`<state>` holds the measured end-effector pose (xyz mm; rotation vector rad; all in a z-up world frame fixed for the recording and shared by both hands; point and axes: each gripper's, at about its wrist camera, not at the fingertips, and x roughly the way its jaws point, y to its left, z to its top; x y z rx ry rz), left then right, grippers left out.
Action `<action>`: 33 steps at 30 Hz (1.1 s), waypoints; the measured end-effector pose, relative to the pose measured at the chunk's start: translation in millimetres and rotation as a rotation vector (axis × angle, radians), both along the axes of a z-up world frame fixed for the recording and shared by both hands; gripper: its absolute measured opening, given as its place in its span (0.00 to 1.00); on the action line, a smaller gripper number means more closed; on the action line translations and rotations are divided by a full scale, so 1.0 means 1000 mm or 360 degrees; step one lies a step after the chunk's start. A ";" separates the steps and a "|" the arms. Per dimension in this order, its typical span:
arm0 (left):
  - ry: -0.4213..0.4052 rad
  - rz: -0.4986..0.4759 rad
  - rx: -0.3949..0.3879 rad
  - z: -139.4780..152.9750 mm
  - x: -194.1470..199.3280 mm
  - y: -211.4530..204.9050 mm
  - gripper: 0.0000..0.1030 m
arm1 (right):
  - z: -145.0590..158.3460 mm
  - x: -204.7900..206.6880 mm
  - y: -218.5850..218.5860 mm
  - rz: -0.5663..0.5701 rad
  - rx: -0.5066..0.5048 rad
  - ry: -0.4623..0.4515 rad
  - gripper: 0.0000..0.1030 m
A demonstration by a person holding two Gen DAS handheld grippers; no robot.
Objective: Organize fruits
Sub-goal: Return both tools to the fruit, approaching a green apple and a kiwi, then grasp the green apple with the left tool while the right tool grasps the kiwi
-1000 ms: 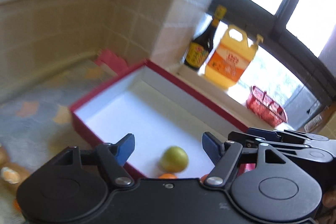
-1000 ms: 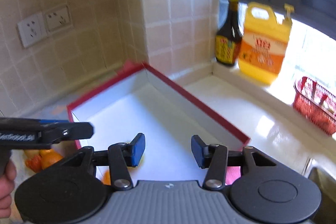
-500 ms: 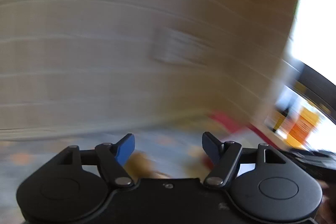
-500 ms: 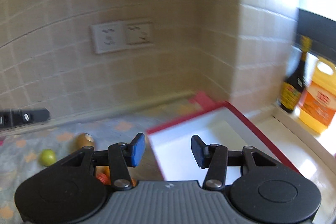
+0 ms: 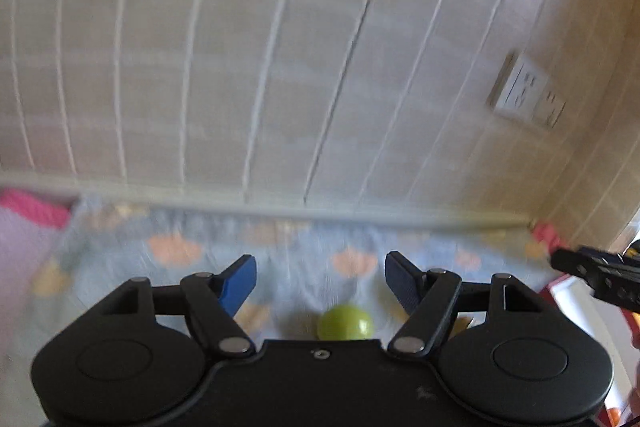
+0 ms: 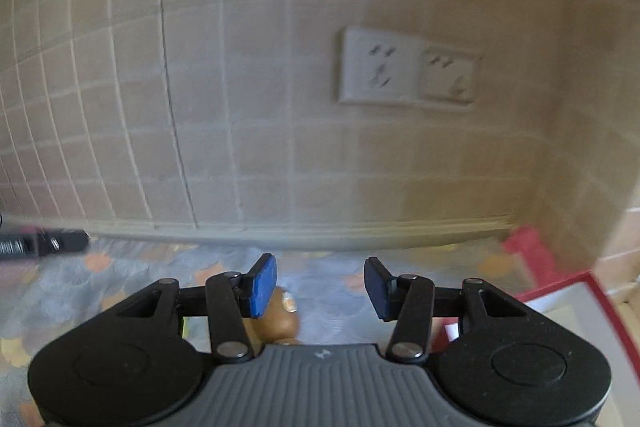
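In the left wrist view my left gripper (image 5: 318,277) is open and empty above a blue patterned cloth (image 5: 288,247). A small green fruit (image 5: 346,323) lies on the cloth just below and between its fingers. In the right wrist view my right gripper (image 6: 320,283) is open and empty. A brown fruit (image 6: 280,321) lies on the cloth (image 6: 328,287) under its left finger. The red box (image 6: 576,291) with a white inside shows at the right edge. My right gripper's tip also shows in the left wrist view (image 5: 592,273), my left one in the right wrist view (image 6: 44,243).
A beige tiled wall (image 6: 260,107) stands close behind the cloth, with a double socket (image 6: 408,71) on it. A pink cloth (image 5: 28,215) lies at the far left of the counter. A pink corner (image 6: 528,243) shows beside the red box.
Both grippers have swung left, away from the red box and the window, and now face the tiled wall over the patterned cloth. Both stay open.
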<state>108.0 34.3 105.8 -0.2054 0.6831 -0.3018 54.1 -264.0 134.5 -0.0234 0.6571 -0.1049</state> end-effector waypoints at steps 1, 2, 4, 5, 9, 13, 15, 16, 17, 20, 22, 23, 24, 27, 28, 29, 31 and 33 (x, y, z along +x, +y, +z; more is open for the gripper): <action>0.0027 0.0030 0.0001 -0.009 0.001 -0.002 0.82 | -0.010 0.009 0.000 0.0013 0.0022 0.0037 0.49; 0.0061 0.0074 0.0015 -0.017 0.004 -0.004 0.81 | -0.018 0.016 0.001 0.0025 0.0049 0.0067 0.49; 0.0108 0.0084 0.0054 -0.030 0.007 -0.014 0.81 | -0.035 0.027 0.000 0.0045 0.0093 0.0110 0.49; 0.0112 0.0062 0.0054 -0.036 0.007 -0.016 0.81 | -0.042 0.032 0.001 0.0049 0.0097 0.0130 0.49; 0.0171 -0.0041 0.0076 -0.054 0.015 -0.038 0.81 | -0.065 0.050 0.001 0.0065 0.0114 0.0211 0.49; 0.0227 -0.0074 0.0130 -0.070 0.021 -0.054 0.81 | -0.086 0.063 -0.003 0.0056 0.0147 0.0288 0.49; 0.0240 -0.0103 0.0135 -0.075 0.021 -0.059 0.81 | -0.092 0.069 -0.006 0.0065 0.0176 0.0317 0.49; 0.0243 -0.0109 0.0140 -0.078 0.024 -0.060 0.81 | -0.095 0.071 -0.006 0.0073 0.0195 0.0329 0.50; 0.0246 -0.0115 0.0144 -0.080 0.025 -0.061 0.81 | -0.097 0.073 -0.005 0.0077 0.0205 0.0338 0.50; 0.0262 -0.0119 0.0152 -0.085 0.028 -0.064 0.72 | -0.104 0.080 -0.001 0.0090 0.0214 0.0361 0.51; 0.0273 -0.0120 0.0152 -0.088 0.029 -0.065 0.72 | -0.107 0.083 0.001 0.0084 0.0206 0.0360 0.52; 0.0275 -0.0119 0.0155 -0.089 0.030 -0.066 0.72 | -0.107 0.084 0.002 0.0084 0.0205 0.0361 0.53; 0.0272 -0.0120 0.0157 -0.089 0.030 -0.066 0.72 | -0.108 0.085 0.002 0.0084 0.0206 0.0363 0.53; 0.0265 -0.0125 0.0153 -0.090 0.030 -0.066 0.72 | -0.110 0.087 0.003 0.0086 0.0203 0.0367 0.54; 0.0264 -0.0125 0.0152 -0.090 0.031 -0.066 0.72 | -0.111 0.088 0.003 0.0085 0.0204 0.0371 0.55; 0.0263 -0.0123 0.0151 -0.091 0.032 -0.066 0.72 | -0.112 0.089 0.003 0.0085 0.0206 0.0377 0.56; 0.0261 -0.0121 0.0148 -0.091 0.033 -0.066 0.72 | -0.114 0.091 0.004 0.0081 0.0210 0.0383 0.56; 0.0258 -0.0121 0.0146 -0.092 0.034 -0.066 0.72 | -0.115 0.091 0.003 0.0077 0.0211 0.0386 0.56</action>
